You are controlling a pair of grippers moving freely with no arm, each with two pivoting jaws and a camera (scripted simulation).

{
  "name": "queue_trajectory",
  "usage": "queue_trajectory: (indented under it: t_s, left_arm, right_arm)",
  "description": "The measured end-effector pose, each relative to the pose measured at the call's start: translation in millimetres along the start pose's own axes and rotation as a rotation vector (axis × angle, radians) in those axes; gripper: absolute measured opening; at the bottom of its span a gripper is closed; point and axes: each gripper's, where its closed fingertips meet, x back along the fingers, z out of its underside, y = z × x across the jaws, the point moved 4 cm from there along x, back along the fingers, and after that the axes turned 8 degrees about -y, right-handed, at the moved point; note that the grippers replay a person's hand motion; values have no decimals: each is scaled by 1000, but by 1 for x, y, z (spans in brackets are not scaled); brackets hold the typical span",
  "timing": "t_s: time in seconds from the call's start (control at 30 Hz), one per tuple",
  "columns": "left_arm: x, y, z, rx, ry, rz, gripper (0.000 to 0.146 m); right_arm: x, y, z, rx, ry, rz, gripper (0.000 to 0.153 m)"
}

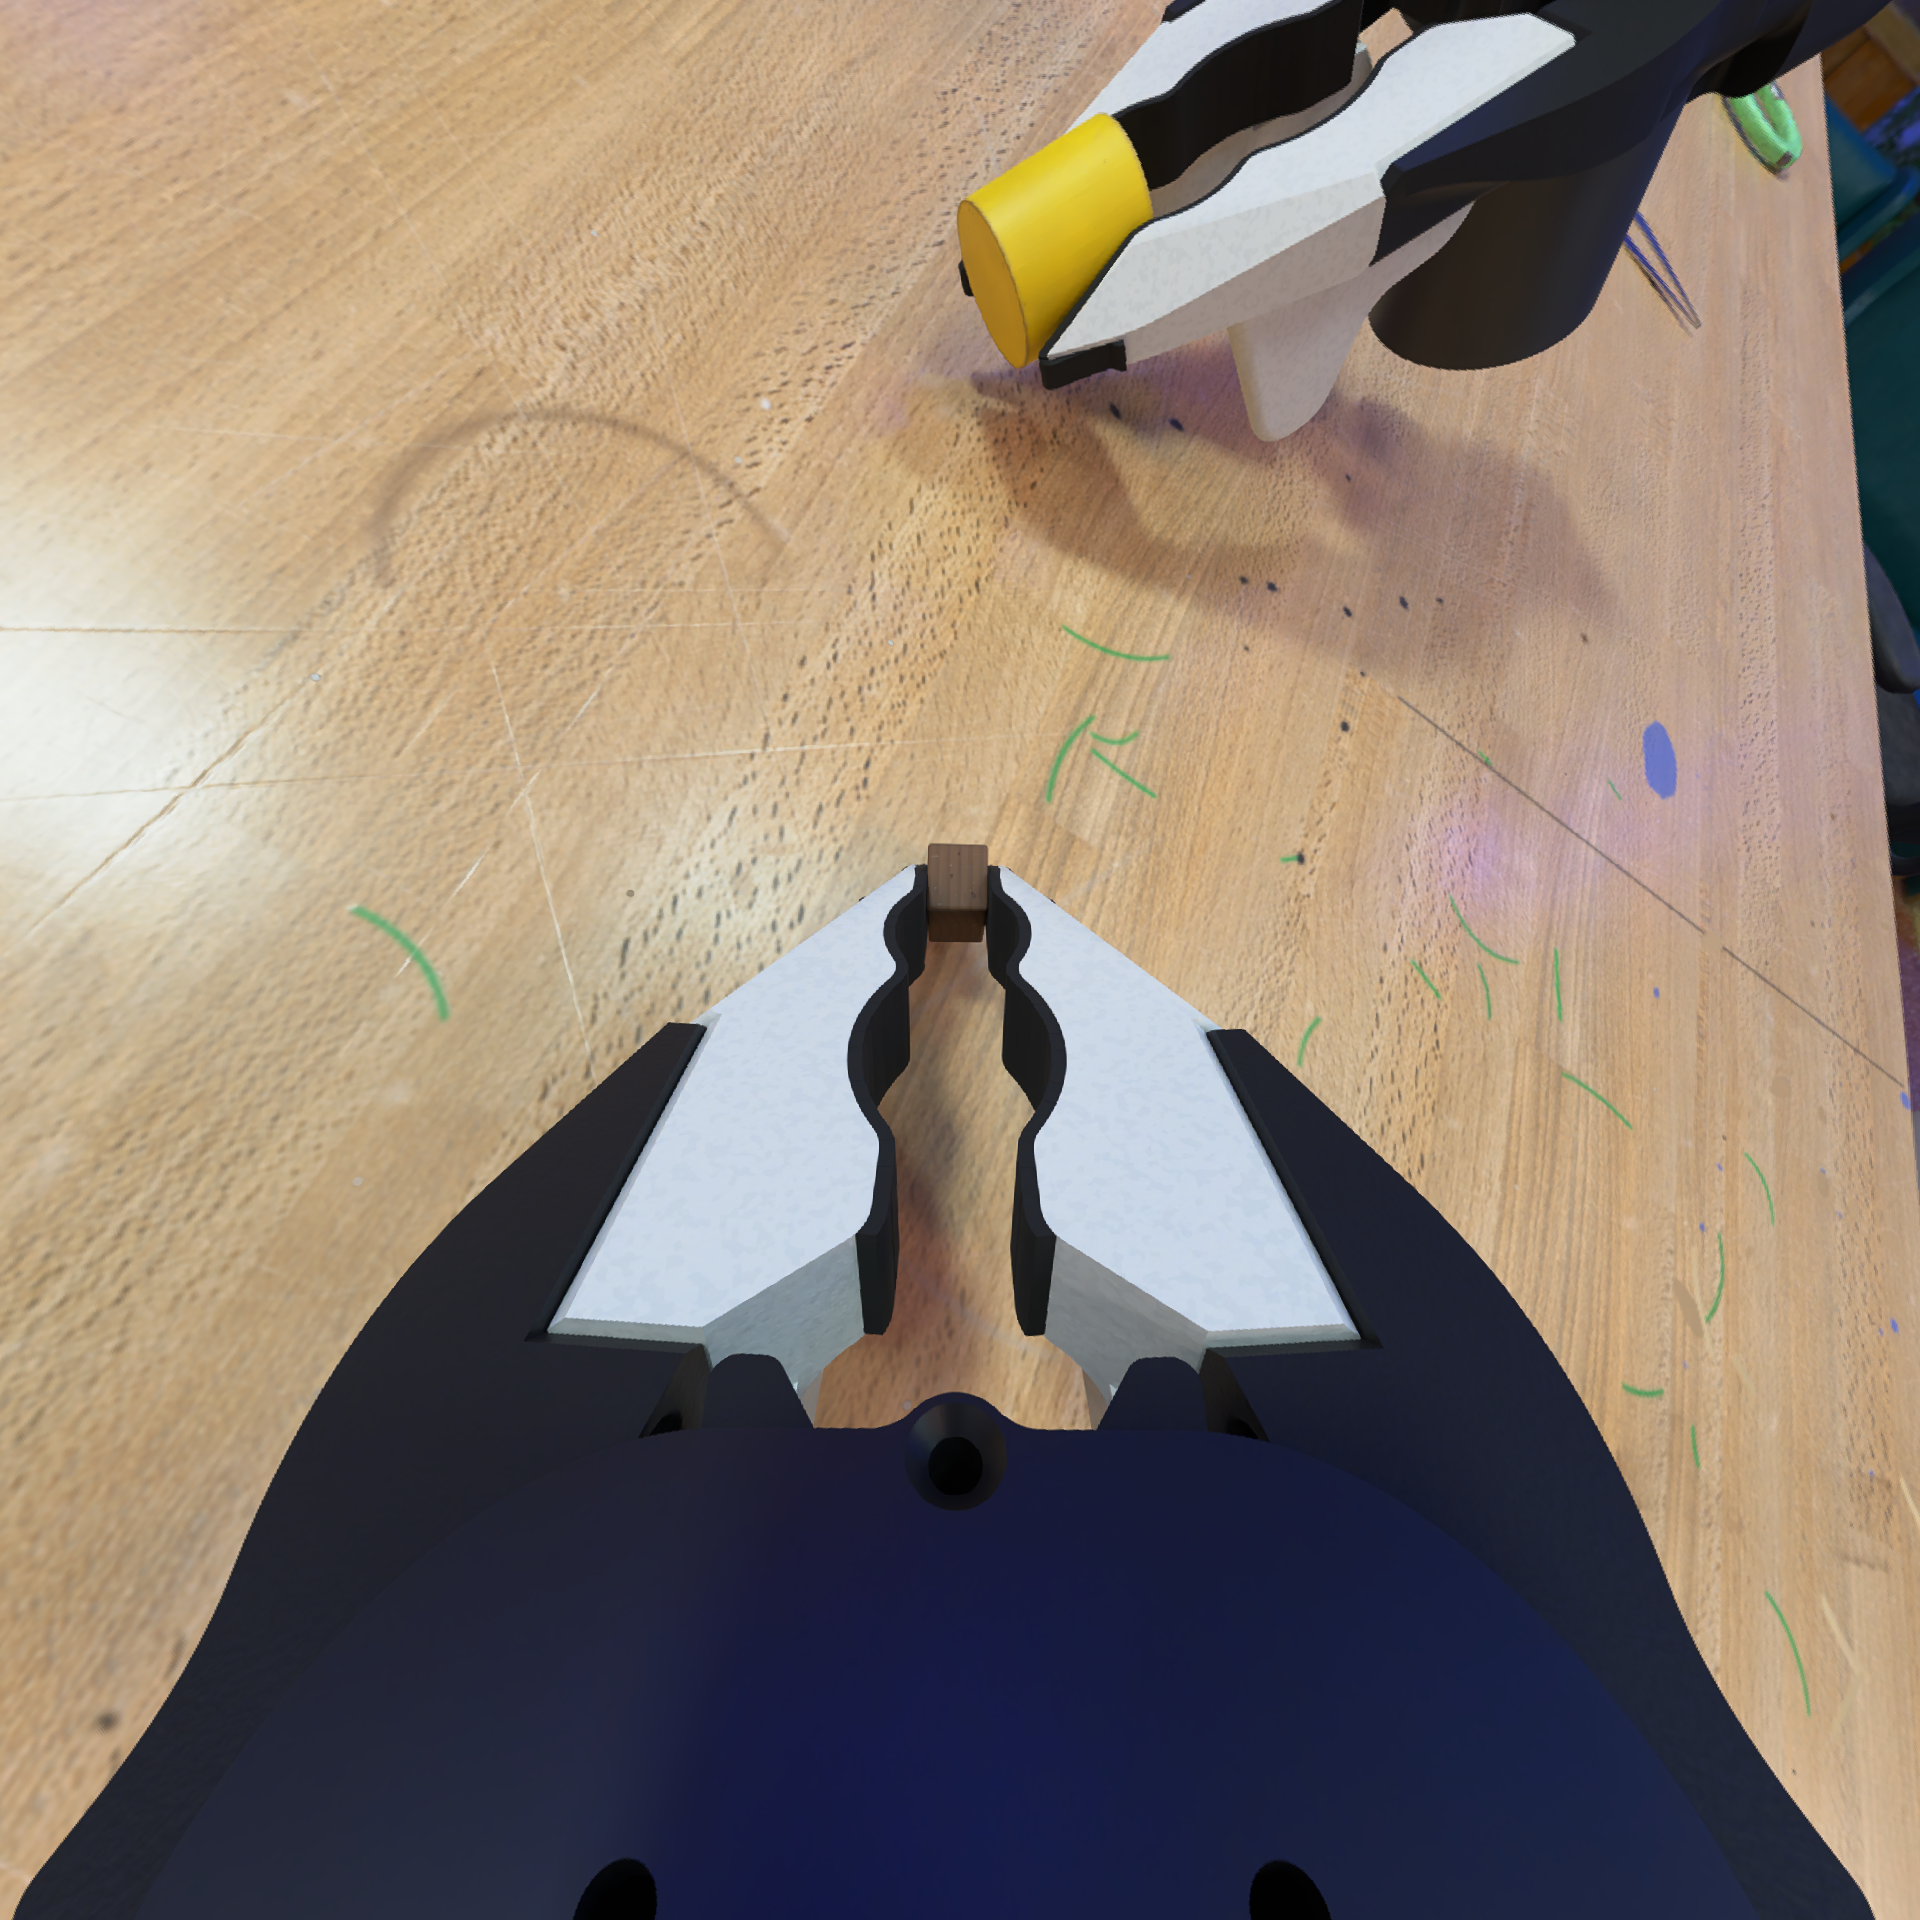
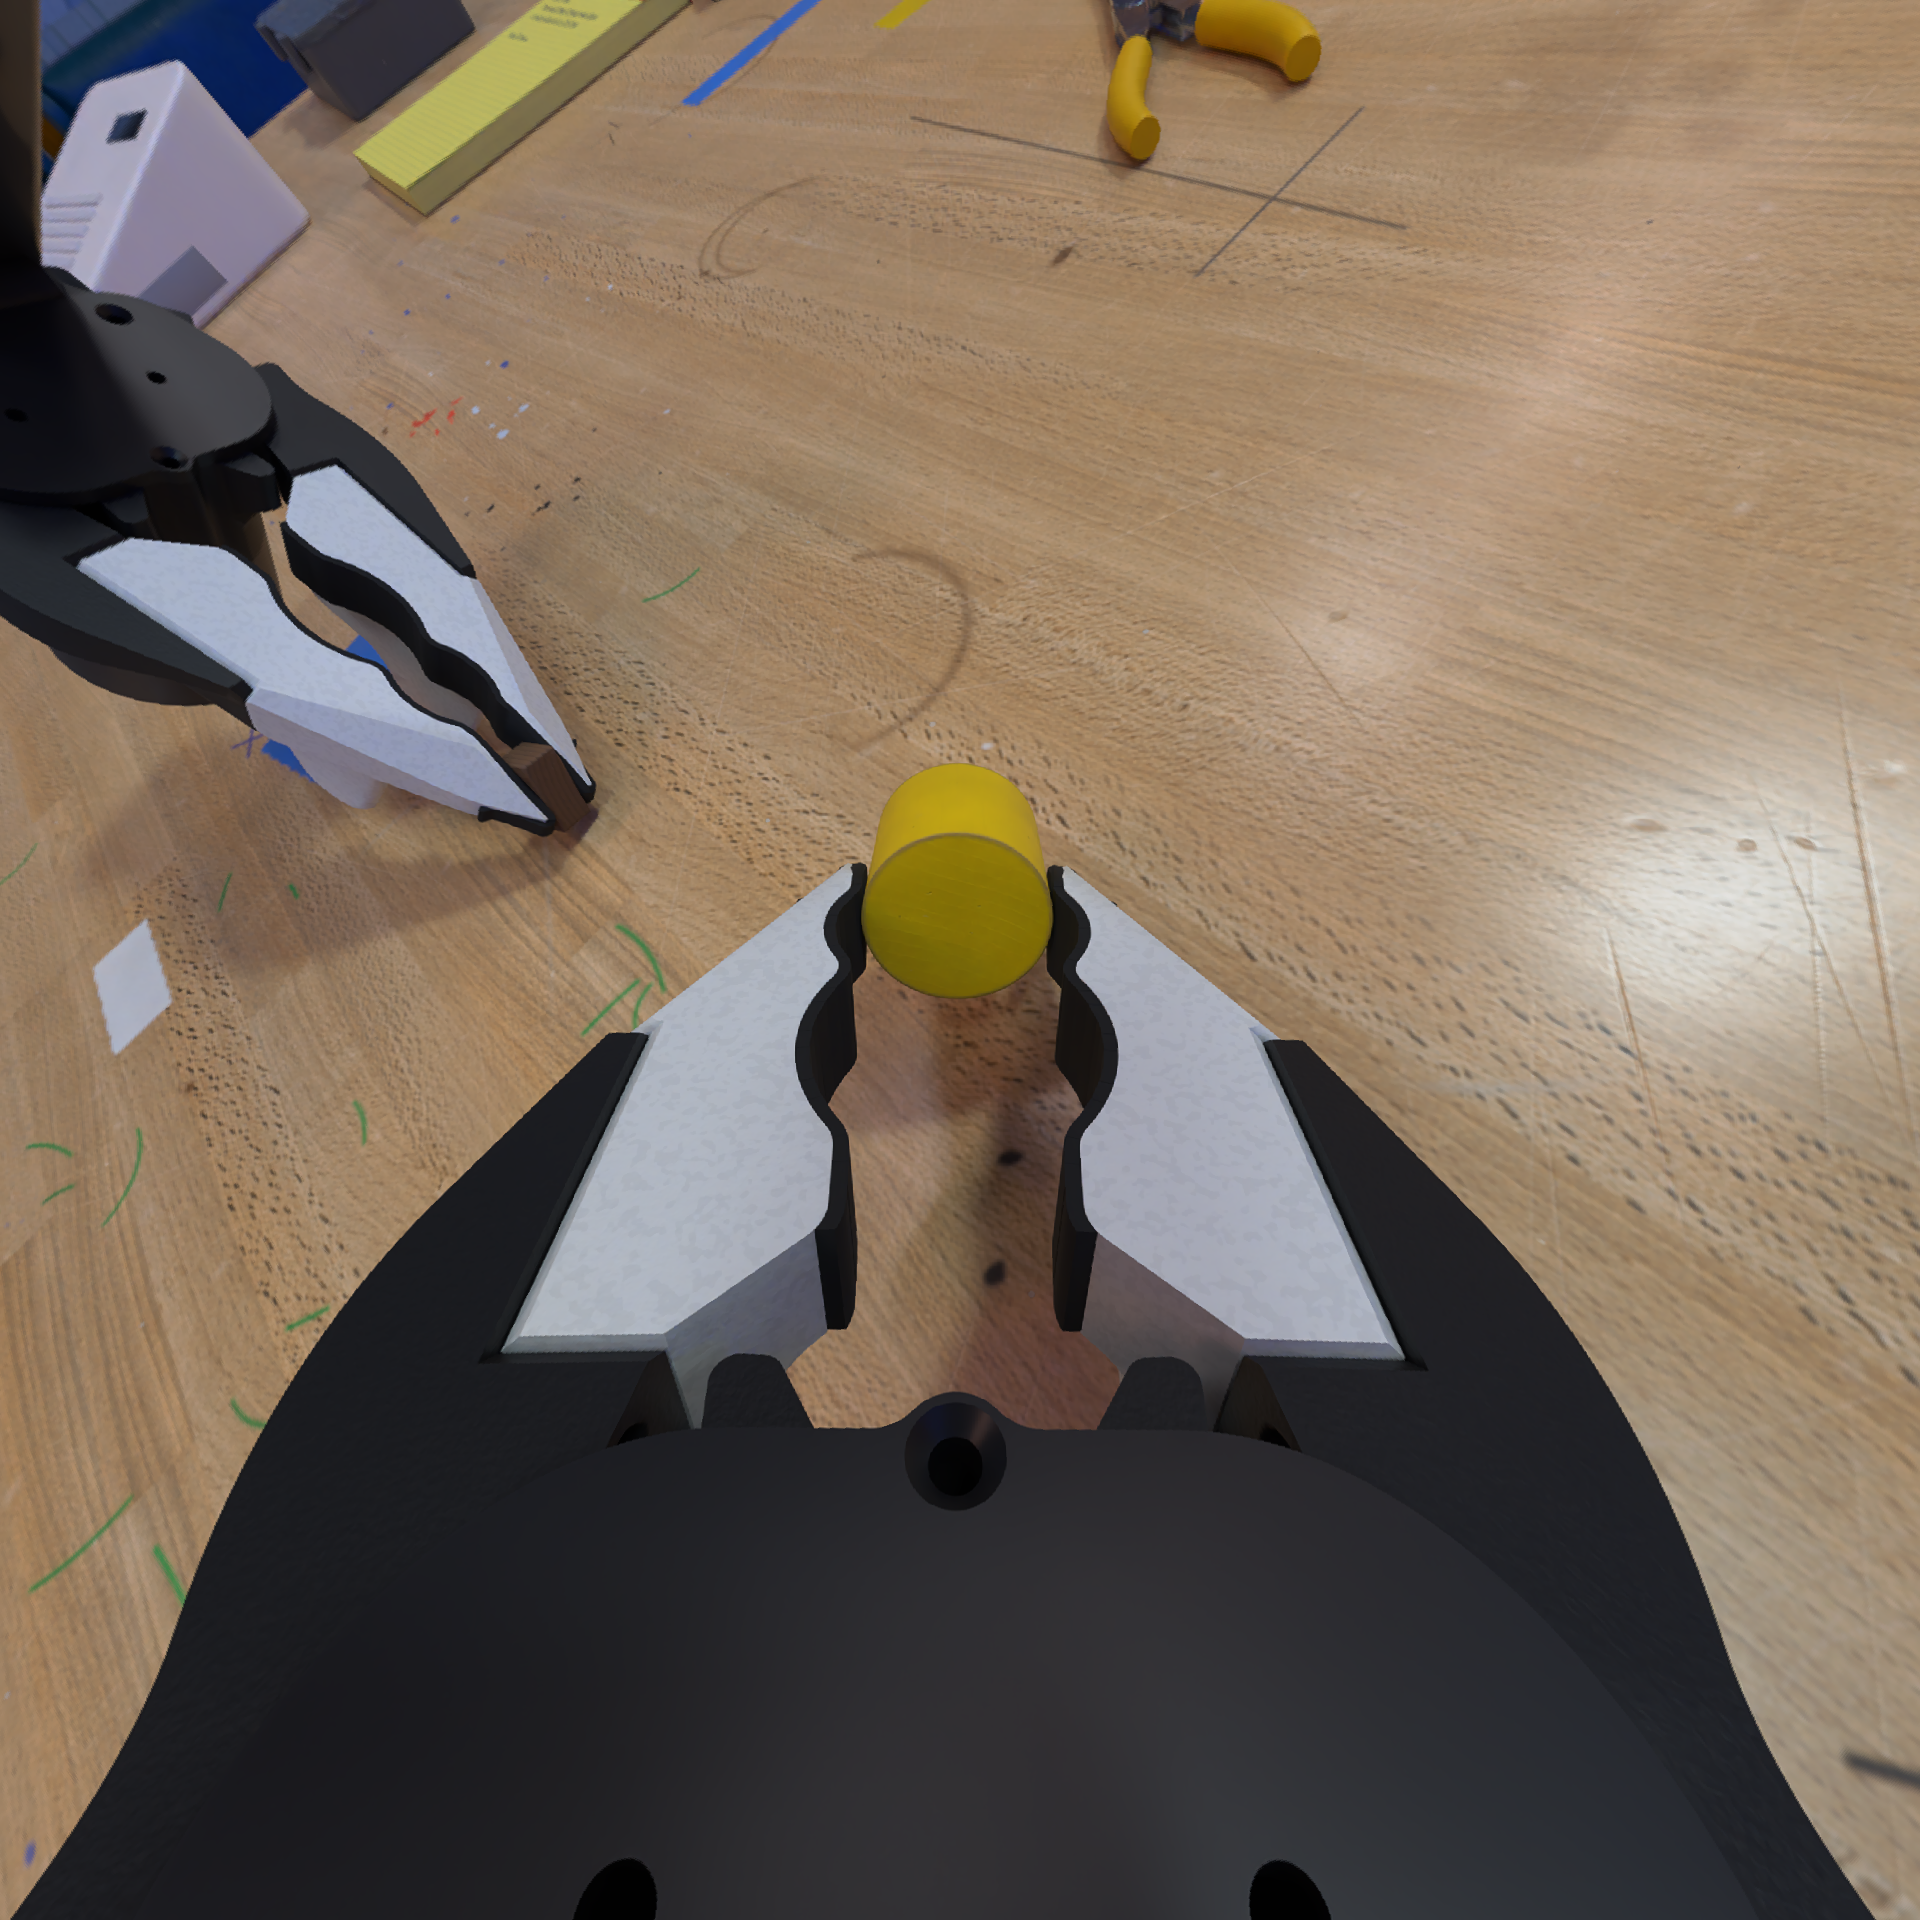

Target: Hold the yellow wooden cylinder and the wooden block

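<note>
My left gripper (image 1: pixel 957 896) is shut on a small brown wooden block (image 1: pixel 957 891), held at its fingertips just above the wooden table (image 1: pixel 520 312). My right gripper (image 2: pixel 957 914) is shut on a yellow wooden cylinder (image 2: pixel 957 894), which lies on its side between the fingertips, clear of the table. In the left wrist view the right gripper (image 1: pixel 1049 301) with the yellow cylinder (image 1: pixel 1049 234) shows at the upper right. In the right wrist view the left gripper (image 2: pixel 556 805) with the block (image 2: pixel 549 784) shows at the left, tips close to the table.
Yellow-handled pliers (image 2: pixel 1210 62) lie at the far side. A yellow pad (image 2: pixel 509 99), a white box (image 2: pixel 166 187) and a dark grey object (image 2: pixel 364 42) sit at the far left. A green ring (image 1: pixel 1766 120) lies near the table's right edge (image 1: pixel 1860 623).
</note>
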Motion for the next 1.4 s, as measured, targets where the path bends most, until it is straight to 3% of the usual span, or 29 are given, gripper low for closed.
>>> queue_trajectory:
  t_s: [1.4]
  left_arm:
    - [-3,3,0,94,-13,12,10]
  right_arm:
    - [-4,-1,7,-43,52,-32,34]
